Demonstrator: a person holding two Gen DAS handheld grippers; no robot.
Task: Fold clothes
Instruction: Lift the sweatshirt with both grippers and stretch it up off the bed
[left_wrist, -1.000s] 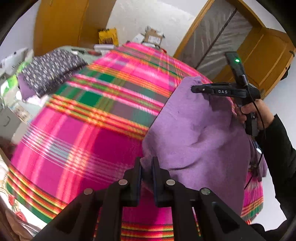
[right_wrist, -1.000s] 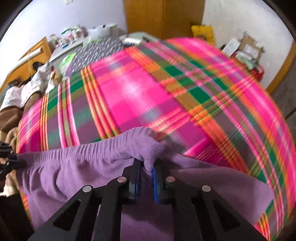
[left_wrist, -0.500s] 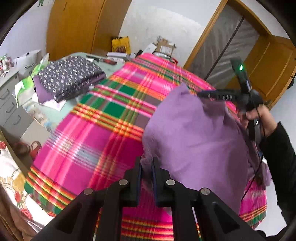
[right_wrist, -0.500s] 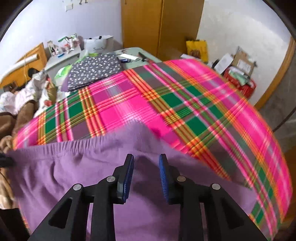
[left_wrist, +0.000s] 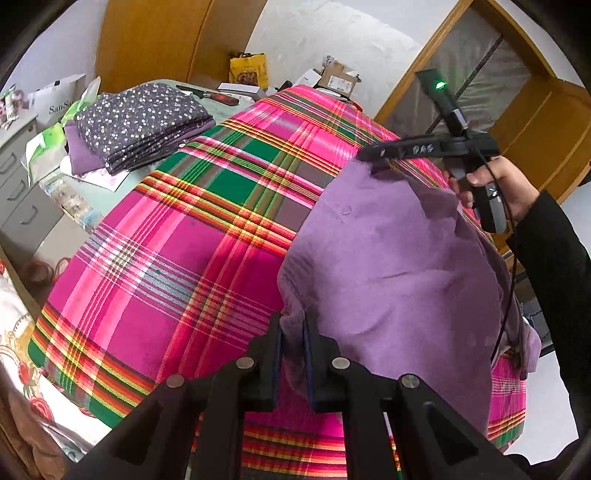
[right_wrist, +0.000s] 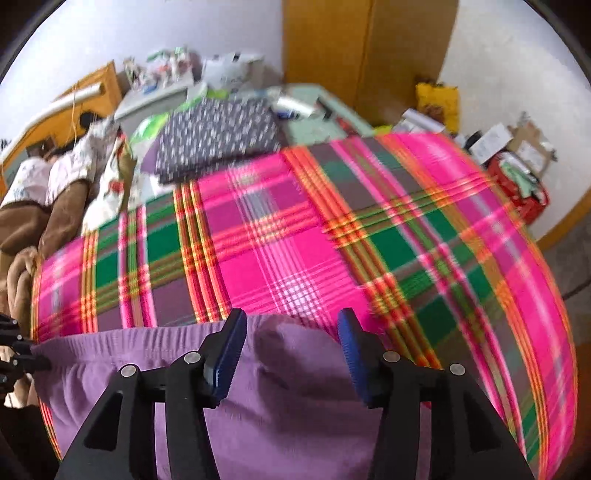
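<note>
purple garment (left_wrist: 391, 266) lies over the near right part of a pink plaid blanket (left_wrist: 184, 258), its far edge a little raised. left gripper (left_wrist: 291, 328) has its fingers clamped on a bunched corner of the garment at the near edge. right gripper (right_wrist: 291, 347) hangs just above the cloth with its blue-padded fingers wide apart, a soft hump of fabric between them but not pinched; a hand (left_wrist: 506, 184) in a dark sleeve holds it. beyond the blanket, on a pale green table (left_wrist: 110, 192), sits a folded stack topped by dark dotted cloth (left_wrist: 144, 122). boxes (left_wrist: 332, 75) and a yellow bag (left_wrist: 247, 68) crowd the far wall beside wooden doors (left_wrist: 535, 122). the right view is motion-blurred.
</note>
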